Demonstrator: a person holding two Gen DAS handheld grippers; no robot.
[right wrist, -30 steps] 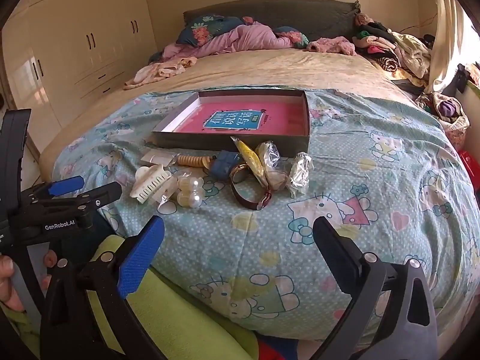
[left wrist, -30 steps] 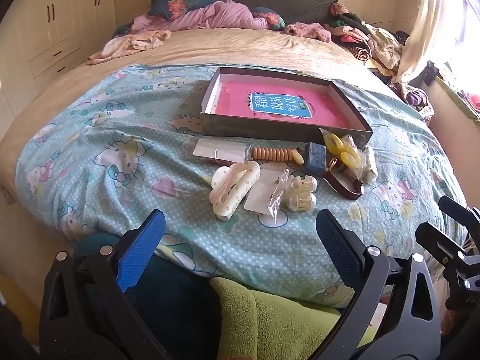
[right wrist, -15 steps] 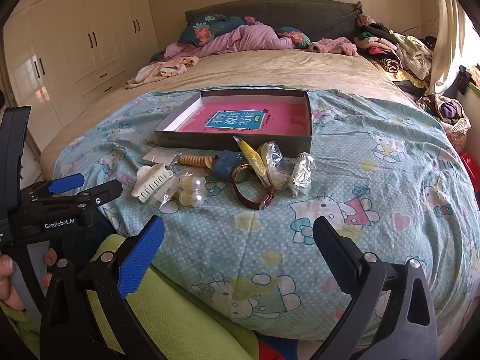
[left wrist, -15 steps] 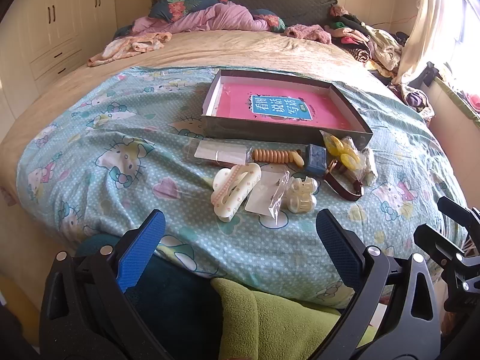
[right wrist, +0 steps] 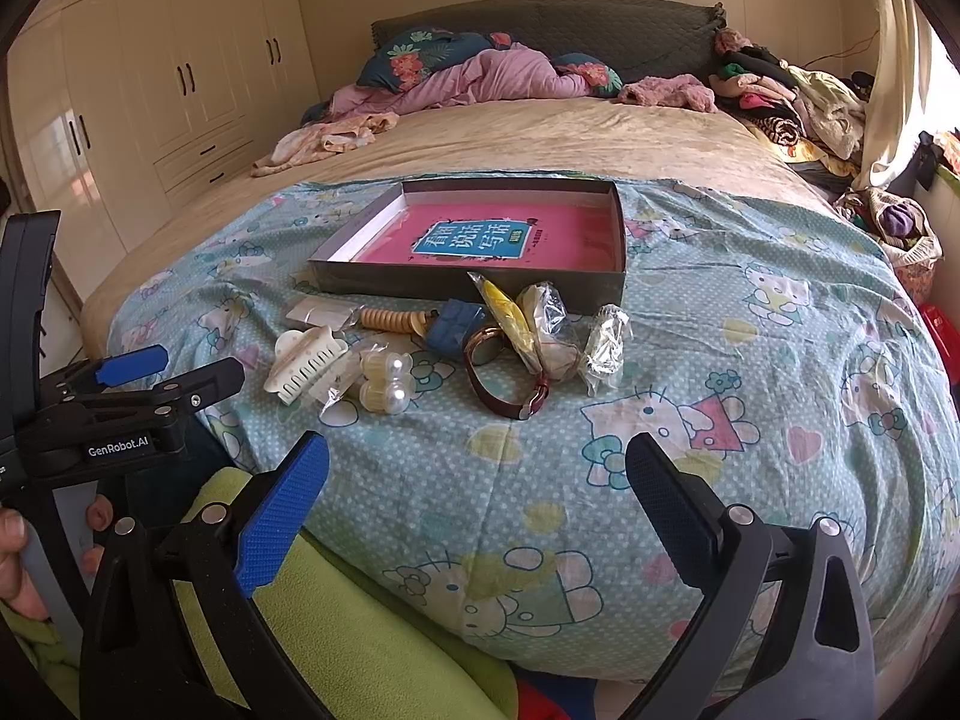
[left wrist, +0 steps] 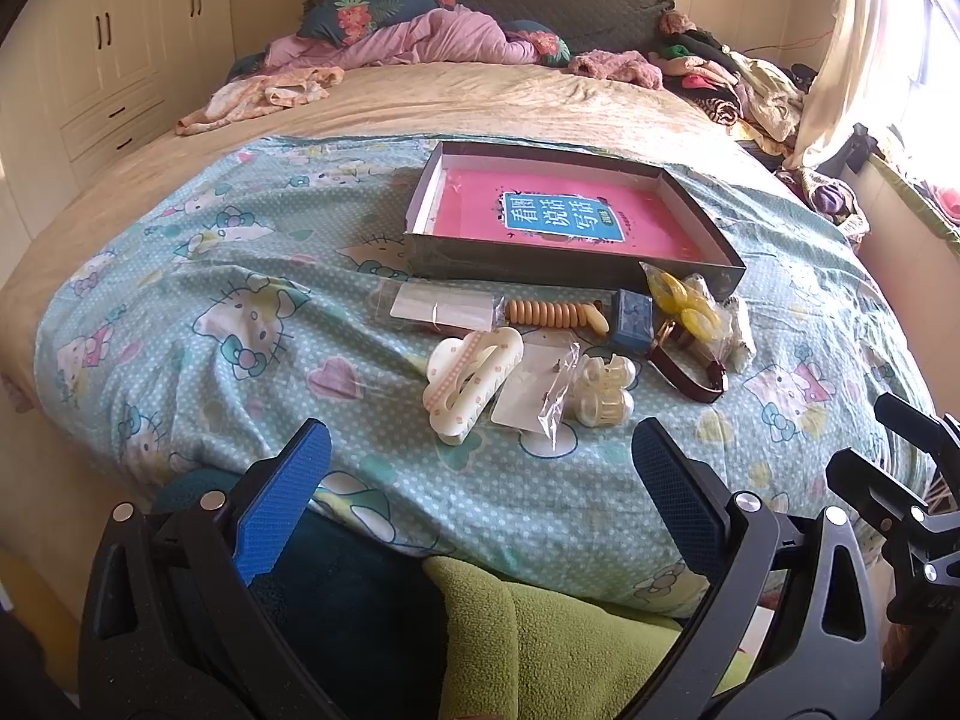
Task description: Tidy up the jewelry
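Observation:
A shallow grey box [left wrist: 570, 267] [right wrist: 468, 283] with a pink book inside lies on the bed. In front of it sits a cluster of accessories: a large cream hair claw [left wrist: 471, 381] [right wrist: 306, 363], a pearl clip [left wrist: 603, 399] [right wrist: 387, 381], a beaded wooden bracelet [left wrist: 555, 313] [right wrist: 393, 319], a blue clip [left wrist: 630, 312] [right wrist: 456, 324], a brown-strapped watch [left wrist: 690, 369] [right wrist: 501, 372] and several small plastic bags [right wrist: 606, 339]. My left gripper [left wrist: 477, 477] and right gripper [right wrist: 477, 474] hang open at the bed's near edge, short of the cluster, holding nothing.
The items rest on a light-blue cartoon-cat sheet [left wrist: 240, 276]. Crumpled bedding and clothes [left wrist: 420, 36] pile at the headboard and right side. White wardrobes [right wrist: 150, 90] stand left. A person's green-clad lap [right wrist: 360, 618] and a hand [right wrist: 36, 552] lie below the grippers.
Both grippers have edged slightly forward and up toward the bed; nothing on the bed has moved and both stay open.

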